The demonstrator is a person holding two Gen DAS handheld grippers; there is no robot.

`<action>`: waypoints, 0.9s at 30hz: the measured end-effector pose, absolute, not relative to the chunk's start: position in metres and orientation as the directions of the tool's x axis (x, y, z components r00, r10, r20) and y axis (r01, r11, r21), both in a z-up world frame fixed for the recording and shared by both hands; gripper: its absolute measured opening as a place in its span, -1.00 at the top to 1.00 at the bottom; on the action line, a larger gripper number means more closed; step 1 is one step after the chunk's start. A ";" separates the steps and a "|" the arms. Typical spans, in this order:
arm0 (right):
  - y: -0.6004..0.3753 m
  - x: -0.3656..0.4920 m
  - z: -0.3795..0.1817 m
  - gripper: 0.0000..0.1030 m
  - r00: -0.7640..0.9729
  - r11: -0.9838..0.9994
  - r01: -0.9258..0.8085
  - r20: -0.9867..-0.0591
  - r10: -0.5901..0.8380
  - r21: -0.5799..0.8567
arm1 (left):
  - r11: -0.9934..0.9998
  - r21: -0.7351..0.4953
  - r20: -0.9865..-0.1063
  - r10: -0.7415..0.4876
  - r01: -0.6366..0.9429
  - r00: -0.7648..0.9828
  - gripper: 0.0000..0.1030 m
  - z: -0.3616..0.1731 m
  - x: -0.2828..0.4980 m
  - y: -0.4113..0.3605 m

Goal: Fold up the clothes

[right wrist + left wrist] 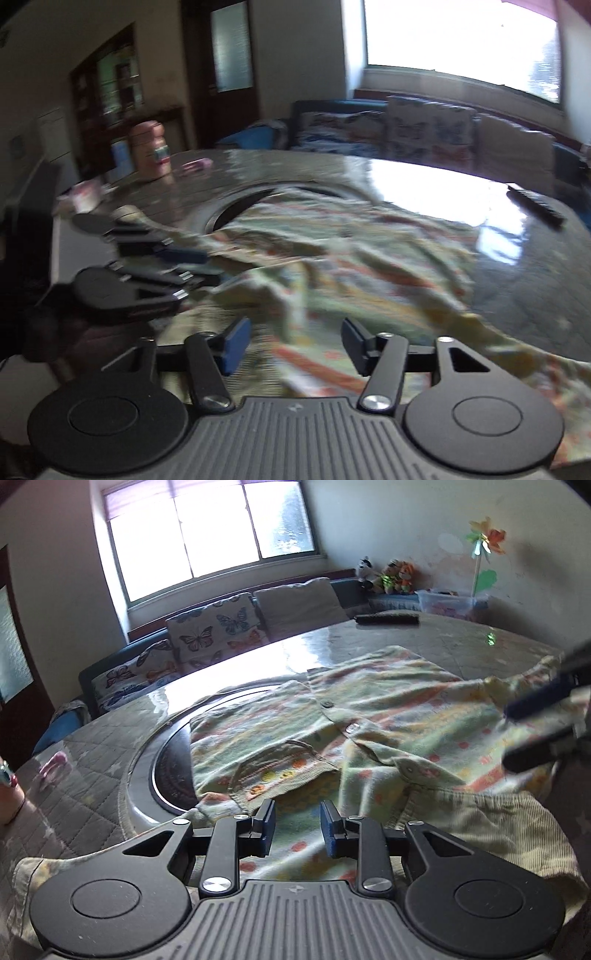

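Bare worktop (332, 642) lies open toward twelve o'clock beyond the shirt (369, 716); a dark remote (387, 619) blocks one o'clock, a pink canister (151, 151) stands at ten.

Left hand-held gripper (297, 825) and right hand-held gripper (293, 347), jaws apart.

Shirt (369, 716) on table (461, 638); remote (386, 620) behind it.

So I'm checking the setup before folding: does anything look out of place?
Yes: the patterned shirt lies rumpled, partly draped over the round recessed burner in the table, not on flat surface.
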State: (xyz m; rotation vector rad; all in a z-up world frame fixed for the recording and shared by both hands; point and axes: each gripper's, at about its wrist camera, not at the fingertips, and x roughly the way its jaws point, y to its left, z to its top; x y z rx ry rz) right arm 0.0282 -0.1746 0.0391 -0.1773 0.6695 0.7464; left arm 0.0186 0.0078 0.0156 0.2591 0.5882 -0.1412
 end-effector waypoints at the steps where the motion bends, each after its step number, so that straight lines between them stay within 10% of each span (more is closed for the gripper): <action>1: -0.167 0.025 0.038 0.12 0.517 0.711 -0.698 -0.625 0.584 0.086 | 0.960 0.196 -0.563 -0.057 0.200 0.825 0.42 0.016 0.018 0.009; 12: -0.125 0.011 0.017 0.89 0.427 0.632 -0.771 -0.679 0.597 0.071 | 0.974 0.152 -0.556 -0.057 0.169 0.829 0.43 0.022 0.019 0.021; 27: -0.185 0.014 0.060 0.93 0.514 0.708 -0.676 -0.558 0.651 0.203 | 0.952 0.148 -0.593 -0.131 0.268 0.794 0.46 0.011 0.044 -0.001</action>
